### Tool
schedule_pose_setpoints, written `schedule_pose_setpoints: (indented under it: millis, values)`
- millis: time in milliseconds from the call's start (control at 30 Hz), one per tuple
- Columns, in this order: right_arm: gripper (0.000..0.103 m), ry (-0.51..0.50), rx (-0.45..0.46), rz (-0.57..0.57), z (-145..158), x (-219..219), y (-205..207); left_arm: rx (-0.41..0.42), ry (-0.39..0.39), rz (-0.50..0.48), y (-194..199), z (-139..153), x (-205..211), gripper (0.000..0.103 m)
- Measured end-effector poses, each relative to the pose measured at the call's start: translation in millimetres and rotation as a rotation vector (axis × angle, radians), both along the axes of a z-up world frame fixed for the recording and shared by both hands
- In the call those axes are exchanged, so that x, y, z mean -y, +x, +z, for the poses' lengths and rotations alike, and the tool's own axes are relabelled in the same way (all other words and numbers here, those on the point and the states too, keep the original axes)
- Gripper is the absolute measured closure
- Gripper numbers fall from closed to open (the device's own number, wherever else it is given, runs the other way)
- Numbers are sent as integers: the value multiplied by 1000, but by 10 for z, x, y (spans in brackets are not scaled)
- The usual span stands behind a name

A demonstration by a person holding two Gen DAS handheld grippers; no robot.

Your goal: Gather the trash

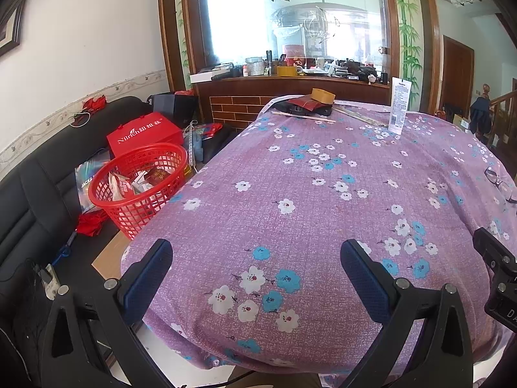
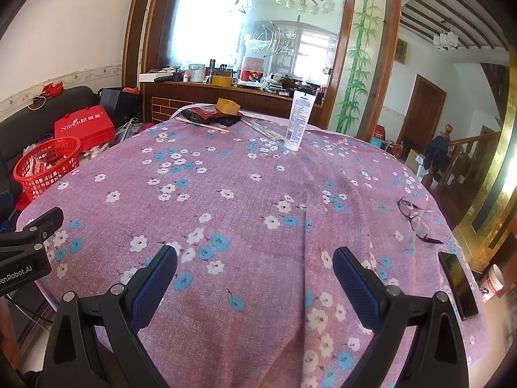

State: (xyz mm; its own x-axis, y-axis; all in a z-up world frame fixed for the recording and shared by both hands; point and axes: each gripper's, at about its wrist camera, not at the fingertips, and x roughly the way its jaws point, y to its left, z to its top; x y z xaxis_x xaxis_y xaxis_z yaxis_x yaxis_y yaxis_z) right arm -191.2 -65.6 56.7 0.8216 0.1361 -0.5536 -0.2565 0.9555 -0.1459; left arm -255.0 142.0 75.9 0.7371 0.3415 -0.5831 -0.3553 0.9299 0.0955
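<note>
A red mesh basket (image 1: 139, 187) with wrappers and packets in it stands left of the table, also in the right wrist view (image 2: 45, 168). The table wears a purple flowered cloth (image 1: 307, 200). My left gripper (image 1: 257, 258) is open and empty over the near edge. My right gripper (image 2: 255, 265) is open and empty over the near edge too. At the far end lie a red packet on a dark object (image 1: 303, 103), chopsticks (image 1: 303, 117) and a tape roll (image 1: 323, 95). A white tube (image 2: 299, 118) stands upright there.
Glasses (image 2: 415, 218) and a black phone (image 2: 458, 286) lie at the table's right edge. A red gift box (image 1: 145, 134) and a black sofa (image 1: 29, 194) are on the left. A cluttered wooden counter (image 1: 290, 80) stands behind the table.
</note>
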Motion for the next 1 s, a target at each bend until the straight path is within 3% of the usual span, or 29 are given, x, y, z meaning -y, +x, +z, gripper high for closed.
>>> schedule_pose_setpoints:
  millis: [1000]
  values:
    - [4,10,-35,9,-115,-2,69,-20,7,2,68,-43,-13,0]
